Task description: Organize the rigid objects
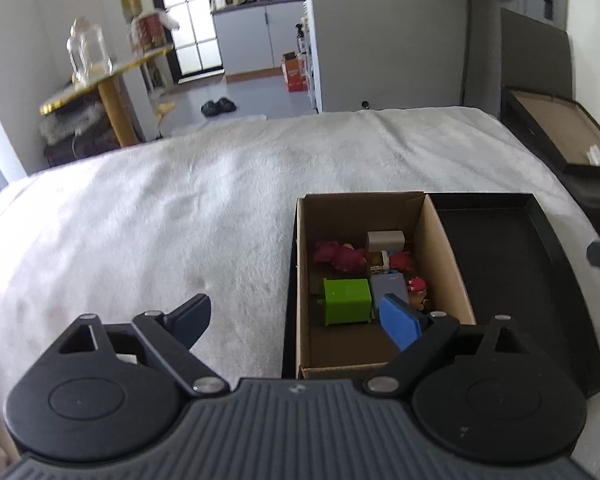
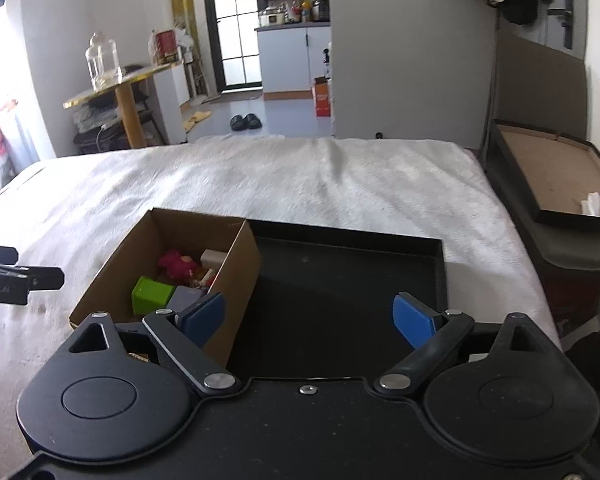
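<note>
Nearest to me is my left gripper (image 1: 298,318), its blue-padded fingers (image 1: 400,322) spread wide with nothing between them; one pad hangs above the white blanket of the bed (image 1: 180,216), the other above the near end of the cardboard box (image 1: 440,240). My right gripper (image 2: 310,318) is just as wide open and empty, hovering over the bare floor of the black tray (image 2: 340,280), its left pad in front of the box's side wall. The box sits inside the tray against its left side, and the tray rests on the bed. Inside the box the toys are bunched toward the far end: a green block (image 1: 346,300) beside a grey block (image 1: 388,286), a dark pink plush toy (image 1: 340,256) behind them, a beige block (image 1: 384,240) at the back, and small red figures (image 1: 416,284) against the right wall, too small to tell what they are. The near part of the box floor shows bare cardboard.
</note>
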